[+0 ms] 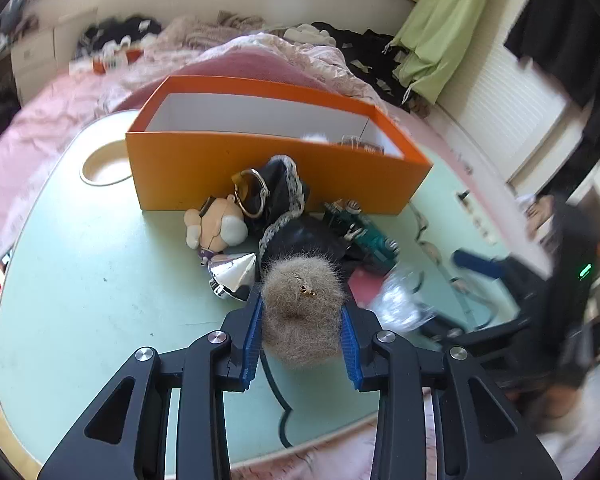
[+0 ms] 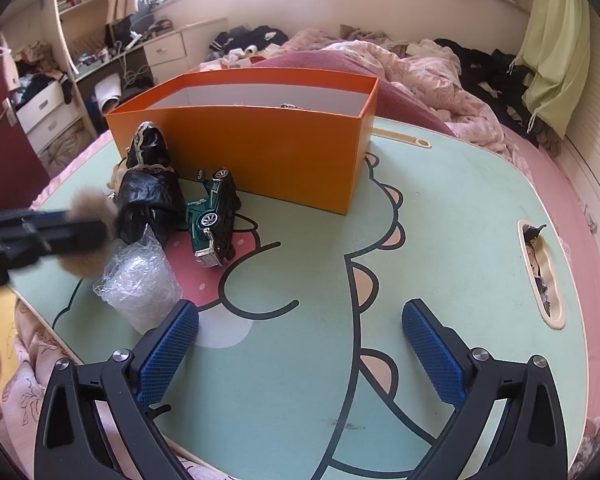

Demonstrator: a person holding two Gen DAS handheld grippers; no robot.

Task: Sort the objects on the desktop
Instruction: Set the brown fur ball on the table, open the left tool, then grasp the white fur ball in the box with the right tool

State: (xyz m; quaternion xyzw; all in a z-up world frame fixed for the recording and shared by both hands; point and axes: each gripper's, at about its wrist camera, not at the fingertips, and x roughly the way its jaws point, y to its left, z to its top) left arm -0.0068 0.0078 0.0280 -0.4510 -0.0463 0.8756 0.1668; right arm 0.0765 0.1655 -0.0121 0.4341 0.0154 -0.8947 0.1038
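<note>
In the left wrist view the left gripper sits at the lower centre of the frame, its blue pads pressed against both sides of a tan fur pom-pom, which fills the gap between them and bulges above the fingertips. A small gold clasp shows on top of the fur. Just beyond it, toward the middle of the frame, lie a silver cone, a small plush doll with a gold ring, and a black lace-trimmed cloth. To the right of these is a green toy car, with a clear plastic wrap blurred at right centre. The orange box stands behind them all on the green table, occupying the upper centre.

In the right wrist view the right gripper is spread wide at the bottom of the frame with nothing between its pads, over the bare cartoon print on the tabletop. The plastic wrap lies just up and left of its left pad; the toy car, tipped on its side, lies farther up, in front of the box.
</note>
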